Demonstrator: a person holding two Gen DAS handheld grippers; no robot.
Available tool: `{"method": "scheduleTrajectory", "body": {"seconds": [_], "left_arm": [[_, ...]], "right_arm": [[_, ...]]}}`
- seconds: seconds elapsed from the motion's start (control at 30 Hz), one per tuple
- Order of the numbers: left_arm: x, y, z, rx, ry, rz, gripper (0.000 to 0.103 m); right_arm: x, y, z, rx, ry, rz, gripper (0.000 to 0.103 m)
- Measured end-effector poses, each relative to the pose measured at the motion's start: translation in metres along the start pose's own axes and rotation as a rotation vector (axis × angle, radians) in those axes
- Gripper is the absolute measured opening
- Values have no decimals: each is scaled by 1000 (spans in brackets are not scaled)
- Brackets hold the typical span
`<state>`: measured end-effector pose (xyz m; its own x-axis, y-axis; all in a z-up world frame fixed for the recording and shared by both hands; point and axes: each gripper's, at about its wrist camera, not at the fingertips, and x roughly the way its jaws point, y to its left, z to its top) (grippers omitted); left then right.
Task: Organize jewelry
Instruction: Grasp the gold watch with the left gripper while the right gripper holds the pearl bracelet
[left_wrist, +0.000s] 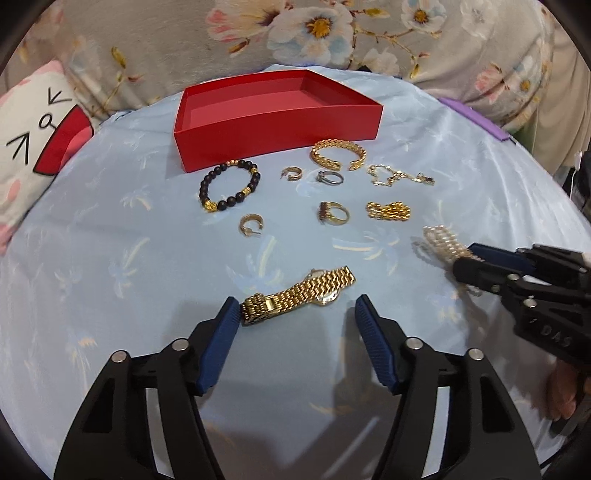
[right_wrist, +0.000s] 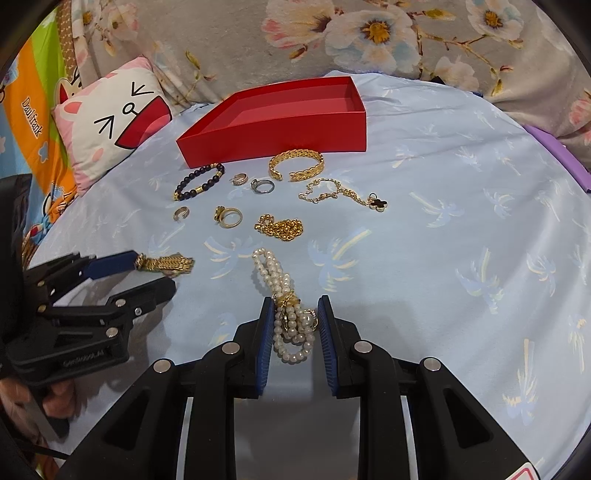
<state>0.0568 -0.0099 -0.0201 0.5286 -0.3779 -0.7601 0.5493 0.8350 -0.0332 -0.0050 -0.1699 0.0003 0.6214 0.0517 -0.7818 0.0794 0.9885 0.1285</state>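
Step in hand: each gripper is taking one piece from the blue cloth-covered surface for the red box, which stands empty at the far side.
Left gripper: jaws apart, one on each side of the gold watch; the left pad is at the clasp end, the right pad clear of the case. Not yet clamped.
Advice, left: centre the pads across the band's narrow width, not along its length, so the links do not fold and slide out.
Right gripper: jaws drawn in on the pearl bracelet, strands bunched between the pads.
Advice, right: lift slowly; loose loops hang free and could catch the cloth.
Watch: flat woven metal band, polished, heavy-looking, flexible.
Pearl bracelet: several strands of small round pale beads with a gold clasp; slippery.
Bead bracelet: dark matte beads, gold spacers, closed ring.
Cuff: open braided gold band, rigid.
Chains: fine chain with a dark clover charm; a piled gold chain.
Small pieces: two hoop earrings, a silver ring, a gold ring.
Box: shallow red card, smooth walls, open top.
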Motion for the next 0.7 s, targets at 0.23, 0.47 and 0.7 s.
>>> {"method": "scheduleTrajectory", "body": {"seconds": [0.23,0.47,0.7], "left_arm": [[-8,-7,-6,-107,-22,-45,41],[-2,-16,0,-65,-13,11,41],[-7,-23,-6,-35,-11,-37,13]], "right_arm": [[0,0,-1,2,-3,1,23],[0,0,-1,1,-3,1,23],[0,0,-1,0,-4,2,23]]}}
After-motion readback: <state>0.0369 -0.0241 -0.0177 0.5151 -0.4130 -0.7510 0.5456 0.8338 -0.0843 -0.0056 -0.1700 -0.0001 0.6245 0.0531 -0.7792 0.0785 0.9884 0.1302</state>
